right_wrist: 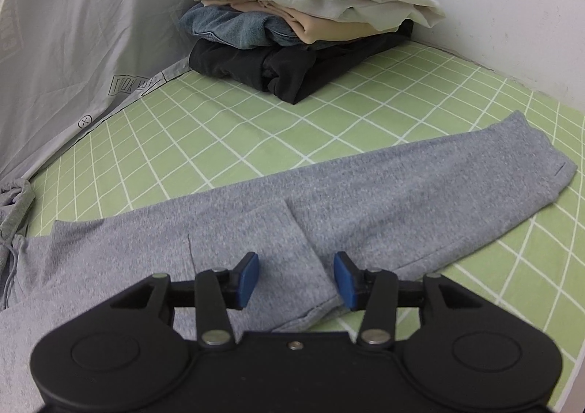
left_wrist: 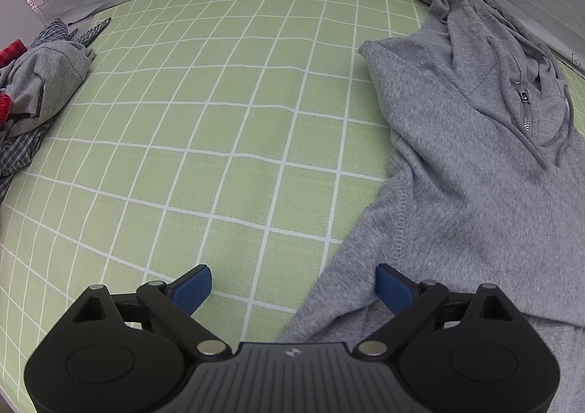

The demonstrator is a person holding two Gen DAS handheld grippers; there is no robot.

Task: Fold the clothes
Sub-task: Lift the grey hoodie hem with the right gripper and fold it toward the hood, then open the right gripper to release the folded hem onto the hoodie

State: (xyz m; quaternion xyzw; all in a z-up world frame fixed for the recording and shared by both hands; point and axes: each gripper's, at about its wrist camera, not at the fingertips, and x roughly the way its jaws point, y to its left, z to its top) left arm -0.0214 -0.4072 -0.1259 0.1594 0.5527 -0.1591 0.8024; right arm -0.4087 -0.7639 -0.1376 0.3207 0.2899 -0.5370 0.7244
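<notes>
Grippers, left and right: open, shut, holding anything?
Left gripper: open, holding nothing, at the grey hoodie's edge.
Right gripper: open, holding nothing, over a hoodie sleeve.

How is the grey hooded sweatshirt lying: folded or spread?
Partly folded: the grey hooded sweatshirt has one sleeve laid over its body, the other sleeve stretched out flat.

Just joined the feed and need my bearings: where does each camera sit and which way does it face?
Left wrist: on the left hand-held gripper, open, looking over the green checked sheet at the grey hoodie; unfolded pile far left.
Right wrist: on the right hand-held gripper, open, over the hoodie's sleeve, facing the folded stack in the corner.
Shared: hoodie, sheet.
</notes>
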